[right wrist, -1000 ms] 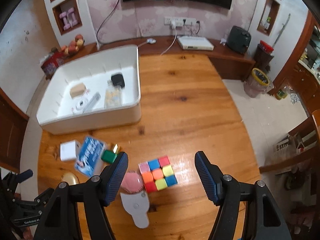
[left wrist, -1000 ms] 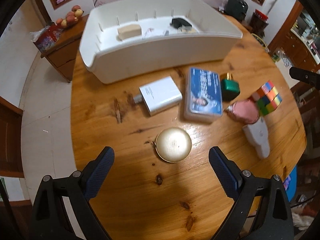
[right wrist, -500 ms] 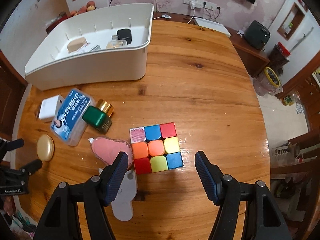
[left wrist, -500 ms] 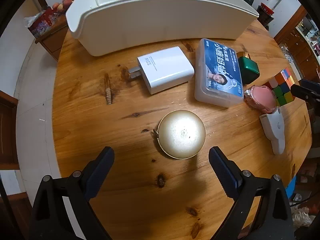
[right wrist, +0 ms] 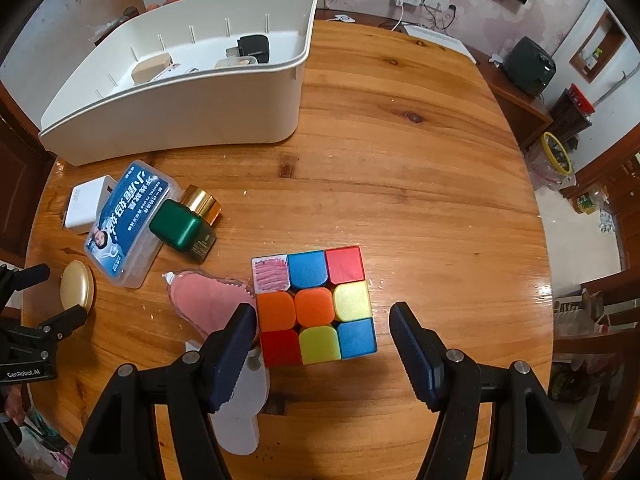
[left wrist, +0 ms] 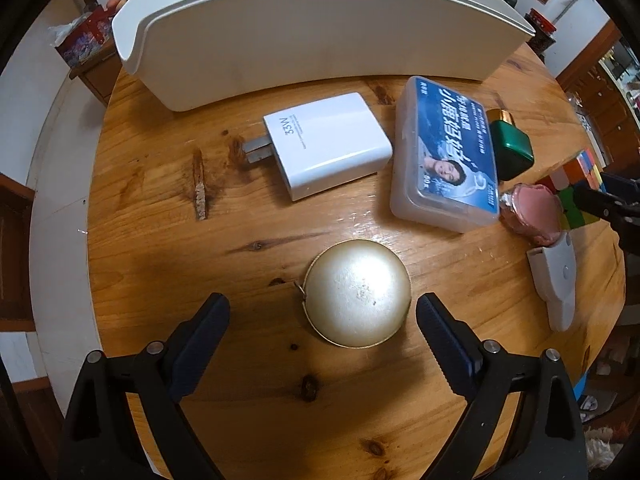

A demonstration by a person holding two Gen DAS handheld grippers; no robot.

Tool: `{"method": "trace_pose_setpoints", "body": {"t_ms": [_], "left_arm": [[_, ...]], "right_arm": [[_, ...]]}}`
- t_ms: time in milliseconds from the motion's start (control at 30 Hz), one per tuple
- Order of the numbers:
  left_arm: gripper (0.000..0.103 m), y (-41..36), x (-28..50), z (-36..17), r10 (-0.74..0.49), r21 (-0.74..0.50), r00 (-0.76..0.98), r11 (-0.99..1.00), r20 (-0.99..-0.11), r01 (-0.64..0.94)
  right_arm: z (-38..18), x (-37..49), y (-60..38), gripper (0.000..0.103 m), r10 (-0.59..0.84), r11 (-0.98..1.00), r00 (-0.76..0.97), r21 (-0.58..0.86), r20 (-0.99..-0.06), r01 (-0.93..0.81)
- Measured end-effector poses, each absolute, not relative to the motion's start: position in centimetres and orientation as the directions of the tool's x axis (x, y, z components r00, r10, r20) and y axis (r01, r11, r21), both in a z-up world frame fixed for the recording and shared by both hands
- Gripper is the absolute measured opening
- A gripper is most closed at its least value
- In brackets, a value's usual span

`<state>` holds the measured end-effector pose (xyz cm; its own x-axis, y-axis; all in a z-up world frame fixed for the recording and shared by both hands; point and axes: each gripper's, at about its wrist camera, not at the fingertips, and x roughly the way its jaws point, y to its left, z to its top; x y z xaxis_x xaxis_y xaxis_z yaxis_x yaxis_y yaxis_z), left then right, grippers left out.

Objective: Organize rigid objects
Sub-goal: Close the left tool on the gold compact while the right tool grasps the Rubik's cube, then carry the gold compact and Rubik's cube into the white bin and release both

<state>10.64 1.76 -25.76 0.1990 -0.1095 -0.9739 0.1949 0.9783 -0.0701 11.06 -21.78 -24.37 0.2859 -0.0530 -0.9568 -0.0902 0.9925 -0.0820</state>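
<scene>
While both tools point steeply down at the round wooden desk (right wrist: 420,184), the left tool (left wrist: 322,312) has its jaws wide and closing, with the round gold compact (left wrist: 358,298) lying between its fingers, untouched. The right tool (right wrist: 322,322) stands partly open astride the colourful puzzle cube (right wrist: 314,306), its pads clear of the cube's sides. Just left of the cube lie a pink puff (right wrist: 202,300) and a white handled item (right wrist: 244,408). Beyond them rest a green bottle with a gold cap (right wrist: 186,222), a clear case with a blue label (left wrist: 446,156) and a white charger (left wrist: 326,144). Farthest back sits the white bin (right wrist: 180,104), holding a black adapter (right wrist: 253,48) and a tan block (right wrist: 151,68).
</scene>
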Motion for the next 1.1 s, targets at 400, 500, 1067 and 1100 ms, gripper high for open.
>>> {"method": "trace_pose_setpoints", "body": {"t_ms": [400,500,1067,1100], "left_arm": [[0.081,0.1,10.8,-26.6,-0.060,-0.001,0.218,0.965,-0.974,0.262],[0.071,-0.1,10.8,-26.4,-0.061,0.002,0.230,0.965,-0.971,0.263],[0.060,2.1,11.5,-23.3,-0.178,-0.138,0.249,0.976,-0.952,0.168],[0.060,2.2,11.5,-22.9,-0.184,-0.144,0.256,0.976,-0.949,0.165]], "right_arm": [[-25.9,11.9,-21.6,0.061,-0.043,0.990,0.241,-0.074,-0.970,-0.122],[-26.1,11.9,-21.6,0.060,-0.037,0.990,0.237,-0.069,-0.971,-0.126],[-23.7,10.9,-21.9,0.057,0.009,0.995,0.282,-0.021,-0.959,-0.100],[-23.5,11.0,-21.8,0.057,0.014,0.995,0.287,-0.015,-0.958,-0.098]]}}
